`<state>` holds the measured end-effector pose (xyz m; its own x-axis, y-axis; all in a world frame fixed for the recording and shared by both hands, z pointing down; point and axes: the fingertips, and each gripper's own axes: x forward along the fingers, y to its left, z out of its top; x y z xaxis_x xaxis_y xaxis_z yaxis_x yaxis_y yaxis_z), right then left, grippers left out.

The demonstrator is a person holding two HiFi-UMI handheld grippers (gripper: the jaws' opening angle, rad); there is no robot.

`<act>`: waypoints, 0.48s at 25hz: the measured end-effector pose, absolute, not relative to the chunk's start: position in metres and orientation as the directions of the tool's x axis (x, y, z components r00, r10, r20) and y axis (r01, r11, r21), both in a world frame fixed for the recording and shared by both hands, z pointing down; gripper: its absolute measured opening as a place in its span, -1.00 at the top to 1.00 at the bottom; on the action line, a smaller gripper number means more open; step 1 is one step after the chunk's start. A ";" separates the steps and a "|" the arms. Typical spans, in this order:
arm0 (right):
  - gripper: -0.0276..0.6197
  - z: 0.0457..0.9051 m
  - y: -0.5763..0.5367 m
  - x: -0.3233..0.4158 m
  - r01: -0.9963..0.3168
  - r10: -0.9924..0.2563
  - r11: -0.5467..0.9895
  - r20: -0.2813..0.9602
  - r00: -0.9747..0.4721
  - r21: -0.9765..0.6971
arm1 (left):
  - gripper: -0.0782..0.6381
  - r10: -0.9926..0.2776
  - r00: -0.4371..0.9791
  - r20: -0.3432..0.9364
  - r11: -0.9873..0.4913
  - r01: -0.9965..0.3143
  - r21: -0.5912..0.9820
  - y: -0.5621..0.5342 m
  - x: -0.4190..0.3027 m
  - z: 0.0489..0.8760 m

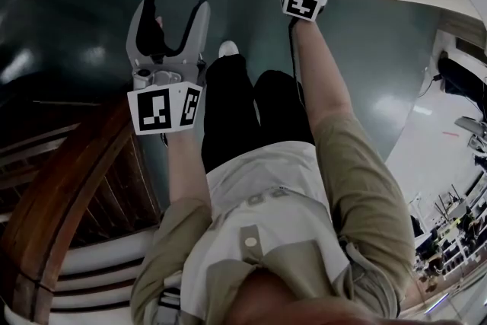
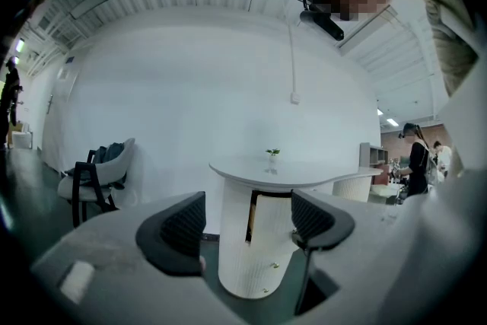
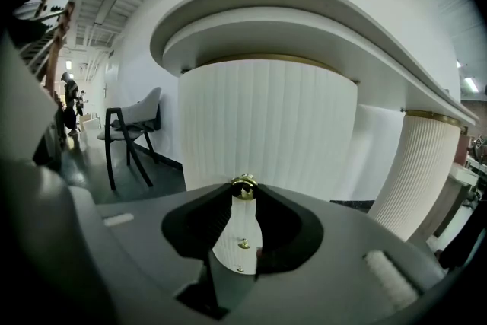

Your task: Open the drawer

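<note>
- The right gripper is at the white ribbed pedestal under the overhanging edge of the table. Its fingers stand narrow, closed on a small brass knob right at their tips.
- The drawer that carries this knob sits at the top of the pedestal, just beneath the table's edge. Its white front shows as a strip in the slot between the two fingers, below the knob.
- Two lower knobs sit one under the other on the pedestal front, also seen through that slot and not touched by the fingers.
- In the left gripper view a dark gap runs down the left edge of the drawer's front. The front seems to stand a little out of the pedestal, though it is too small there to be sure.
- The left gripper is well apart from the pedestal, over the dark floor and in front of the person's legs. Its fingers are spread wide with nothing between them.
- A small plant stands on the table top, away from its edge.
- A chair stands by the wall, left of the table in the left gripper view.
</note>
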<state>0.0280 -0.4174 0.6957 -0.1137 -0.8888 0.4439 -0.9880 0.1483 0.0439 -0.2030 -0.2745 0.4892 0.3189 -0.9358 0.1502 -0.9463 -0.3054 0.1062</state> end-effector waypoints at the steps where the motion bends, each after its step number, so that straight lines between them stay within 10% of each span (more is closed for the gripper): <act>1: 0.59 0.696 -0.414 0.028 -0.988 -0.887 0.149 0.447 -0.114 0.044 | -0.23 -0.935 0.320 0.152 -0.306 -0.946 0.106 -0.273 -0.201 0.488; 12: 0.59 0.696 -0.376 0.026 -0.987 -0.871 0.157 0.477 -0.117 0.043 | -0.23 -0.936 0.319 0.148 -0.307 -0.947 0.099 -0.264 -0.193 0.470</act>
